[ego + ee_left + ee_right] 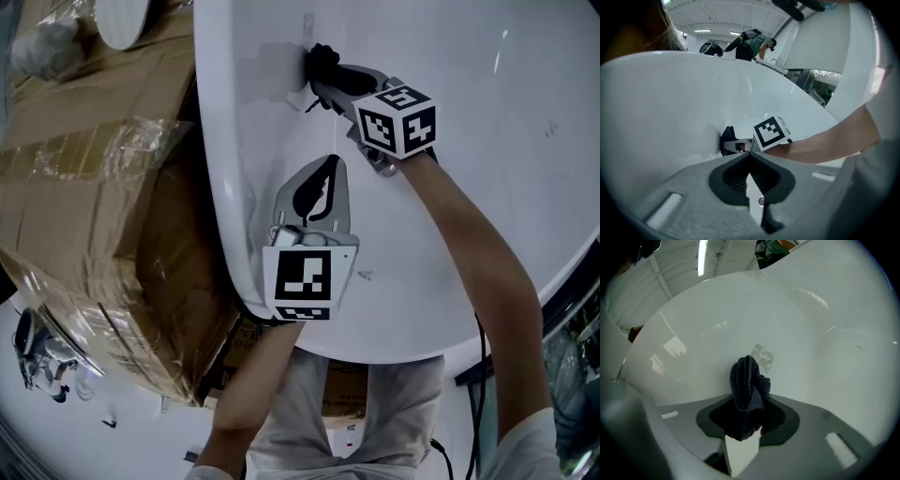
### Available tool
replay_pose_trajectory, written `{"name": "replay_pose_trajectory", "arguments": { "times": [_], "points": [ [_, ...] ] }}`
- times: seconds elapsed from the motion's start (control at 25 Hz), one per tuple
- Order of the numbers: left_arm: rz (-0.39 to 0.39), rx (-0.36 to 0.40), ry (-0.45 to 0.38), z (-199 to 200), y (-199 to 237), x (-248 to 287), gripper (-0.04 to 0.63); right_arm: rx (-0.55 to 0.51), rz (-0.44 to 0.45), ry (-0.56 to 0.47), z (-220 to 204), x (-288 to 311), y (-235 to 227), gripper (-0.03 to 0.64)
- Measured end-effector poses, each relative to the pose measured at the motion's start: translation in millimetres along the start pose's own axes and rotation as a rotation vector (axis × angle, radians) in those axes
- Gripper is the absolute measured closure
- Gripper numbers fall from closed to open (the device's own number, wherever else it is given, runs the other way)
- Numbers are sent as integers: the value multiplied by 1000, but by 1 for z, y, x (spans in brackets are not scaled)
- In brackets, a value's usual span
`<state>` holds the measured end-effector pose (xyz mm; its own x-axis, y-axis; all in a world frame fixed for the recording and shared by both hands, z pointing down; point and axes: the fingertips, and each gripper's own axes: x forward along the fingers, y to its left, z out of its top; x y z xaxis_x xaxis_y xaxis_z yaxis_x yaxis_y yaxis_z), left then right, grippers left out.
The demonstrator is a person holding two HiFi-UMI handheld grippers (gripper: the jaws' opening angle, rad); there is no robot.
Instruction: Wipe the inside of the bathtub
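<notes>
Hovering nearest the person over the white inside of the bathtub (487, 141), the left gripper (327, 169) has its jaws pinched together on nothing. Farther in, the right gripper (323, 80) clamps a dark cloth (747, 390) that seems to touch the inner wall (only a small wad protrudes). With so little cloth exposed, a steep push might scrape bare jaw tips on the surface or tug the cloth loose. There are two grippers, one cloth and one bathtub.

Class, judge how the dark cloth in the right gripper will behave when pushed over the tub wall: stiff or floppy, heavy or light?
Probably floppy: the dark cloth bunches in soft folds in the right gripper. Likely light: one pinch holds the whole wad. It should slide easily, as the bathtub wall looks glossy.
</notes>
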<state>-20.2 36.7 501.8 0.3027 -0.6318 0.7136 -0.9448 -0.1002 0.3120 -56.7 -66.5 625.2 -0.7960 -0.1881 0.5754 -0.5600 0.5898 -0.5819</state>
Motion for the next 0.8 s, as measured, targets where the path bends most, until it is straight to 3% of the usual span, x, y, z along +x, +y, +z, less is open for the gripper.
{"name": "replay_pose_trajectory", "arguments": {
  "times": [0.24,0.8],
  "points": [
    [10,5,-14,0,-8,-13,597,-66,44,-15,15,-13,24,485],
    [28,-8,-36,-12,-21,-46,597,-114,156,-99,43,-45,88,489]
  ]
}}
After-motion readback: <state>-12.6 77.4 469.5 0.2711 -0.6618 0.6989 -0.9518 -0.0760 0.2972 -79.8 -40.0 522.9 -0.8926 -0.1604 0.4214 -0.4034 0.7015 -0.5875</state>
